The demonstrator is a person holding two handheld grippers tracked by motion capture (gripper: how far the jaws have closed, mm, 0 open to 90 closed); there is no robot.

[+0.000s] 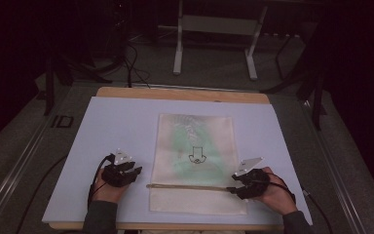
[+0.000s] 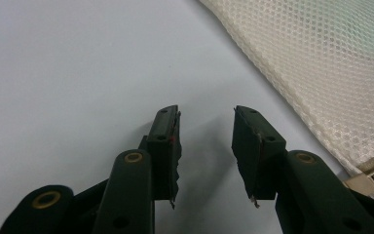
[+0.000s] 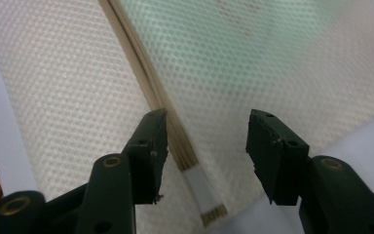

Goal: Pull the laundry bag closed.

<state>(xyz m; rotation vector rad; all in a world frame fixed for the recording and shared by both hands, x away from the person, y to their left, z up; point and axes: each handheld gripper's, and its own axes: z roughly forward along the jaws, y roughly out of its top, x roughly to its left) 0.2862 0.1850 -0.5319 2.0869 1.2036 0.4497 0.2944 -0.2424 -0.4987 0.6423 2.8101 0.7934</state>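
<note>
Left claw [image 2: 204, 146] first: I've got its jaws spread, nothing between them, just bare pale worktop [image 2: 78, 58] under the gap. Out at the right edge of the left gripper view sits the mesh bag [image 2: 331, 68], its cream netting running from the top down to the lower right corner, close beside the right-hand jaw but apart from it.

Now the right claw [image 3: 204, 156]: jaws spread here too, hovering over the bag's mesh. Between them, low in the right gripper view, I see the end of the zipper strip [image 3: 175, 141], a tan band running up toward the top left of the frame; whether either jaw touches it I cannot tell.

From the high view, my left claw [image 1: 135, 171] sits lower left of centre, just off the bag's left edge, and my right claw [image 1: 233, 183] sits at the bag's right edge where the zipper line ends. The bag [image 1: 195, 161] lies flat in the middle of the worktop, a small dark printed mark and a green tint showing through its upper half.
</note>
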